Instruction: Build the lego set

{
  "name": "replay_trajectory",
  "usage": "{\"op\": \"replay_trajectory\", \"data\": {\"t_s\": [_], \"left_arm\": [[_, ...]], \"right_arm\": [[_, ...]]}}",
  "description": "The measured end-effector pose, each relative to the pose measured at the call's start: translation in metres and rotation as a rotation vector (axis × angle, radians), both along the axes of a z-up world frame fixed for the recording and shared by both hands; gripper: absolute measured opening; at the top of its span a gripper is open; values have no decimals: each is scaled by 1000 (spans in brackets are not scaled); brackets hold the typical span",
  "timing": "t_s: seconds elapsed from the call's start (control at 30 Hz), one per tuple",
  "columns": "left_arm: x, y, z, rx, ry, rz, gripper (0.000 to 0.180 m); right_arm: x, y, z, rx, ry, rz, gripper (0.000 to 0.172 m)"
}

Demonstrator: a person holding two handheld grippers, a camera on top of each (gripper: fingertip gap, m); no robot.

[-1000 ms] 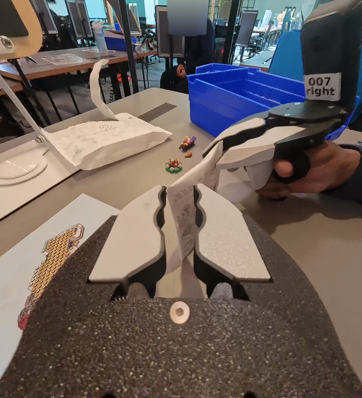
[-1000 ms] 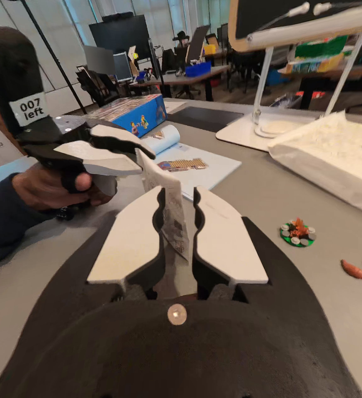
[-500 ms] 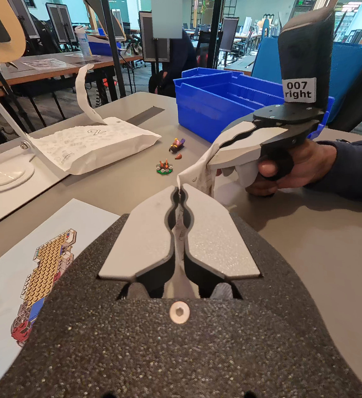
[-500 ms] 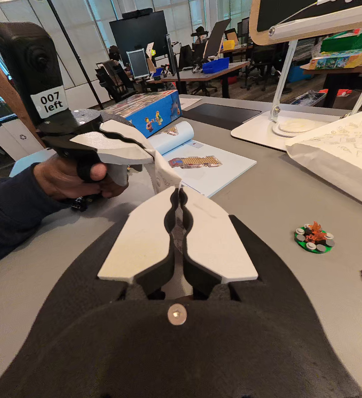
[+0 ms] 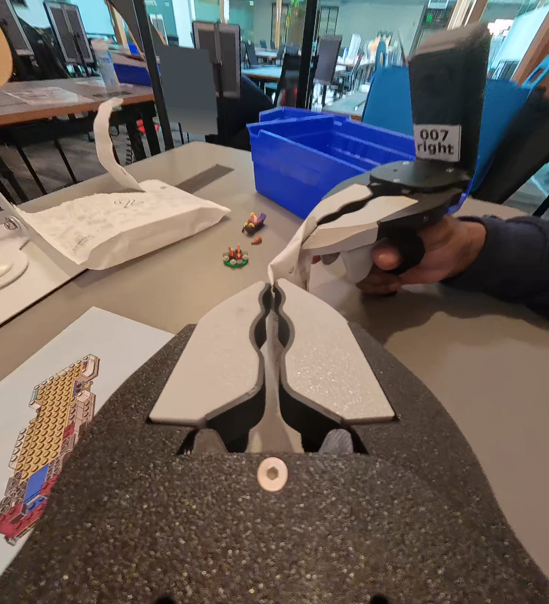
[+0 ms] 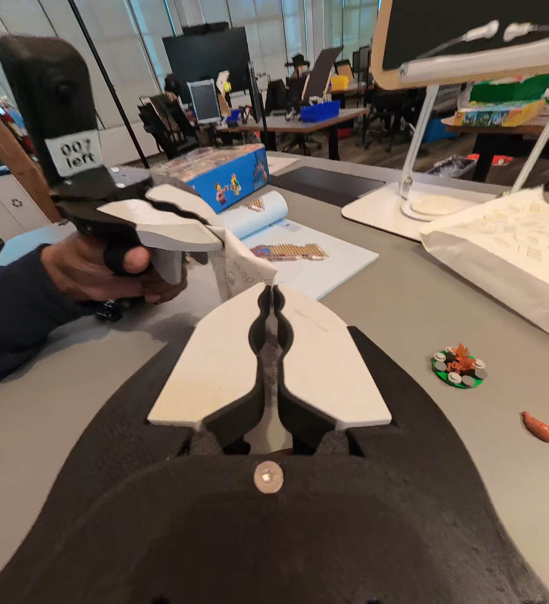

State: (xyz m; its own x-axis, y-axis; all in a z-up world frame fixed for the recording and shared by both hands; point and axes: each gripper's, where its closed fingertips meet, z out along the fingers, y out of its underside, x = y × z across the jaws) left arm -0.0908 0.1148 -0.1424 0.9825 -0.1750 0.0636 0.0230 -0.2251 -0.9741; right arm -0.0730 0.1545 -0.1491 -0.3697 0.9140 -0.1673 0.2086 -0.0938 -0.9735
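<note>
Left wrist view shows the left gripper [image 5: 271, 287] and right gripper [image 5: 312, 225] both clamped on one small white paper bag [image 5: 291, 261] above the grey table [image 5: 462, 376], so pulling evenly apart would likely suit best.

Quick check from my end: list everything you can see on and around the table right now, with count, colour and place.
small white printed paper bag: one, pinched between both grippers, above table
large white paper bag: one, table's far left, torn strip standing up
green round brick campfire: one, mid-table
small brown curved piece: one, beside campfire
purple-and-yellow toy figure: one, lying behind it
blue plastic bins: two, far right
pale-blue instruction booklet: one, open, left
blue toy box: one, behind booklet
white lamp base: one, far side
left gripper: shut on bag
right gripper: shut on bag
</note>
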Motion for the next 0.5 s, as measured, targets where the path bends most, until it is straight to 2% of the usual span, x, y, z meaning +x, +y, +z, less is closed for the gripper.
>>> {"op": "replay_trajectory", "data": {"t_s": [0.23,0.33,0.4,0.5], "left_arm": [[5,1,-2,19,12,-38,0],[3,2,-1,26,-25,-27,4],[1,3,-1,26,-85,-17,20],[2,3,-5,7,-137,-34,26]], "right_arm": [[-3,4,-2,-41,-14,-23,17],[-2,4,-2,-37,-13,-13,13],[0,1,2,-18,15,0,5],[2,-4,4,13,45,28,1]]}}
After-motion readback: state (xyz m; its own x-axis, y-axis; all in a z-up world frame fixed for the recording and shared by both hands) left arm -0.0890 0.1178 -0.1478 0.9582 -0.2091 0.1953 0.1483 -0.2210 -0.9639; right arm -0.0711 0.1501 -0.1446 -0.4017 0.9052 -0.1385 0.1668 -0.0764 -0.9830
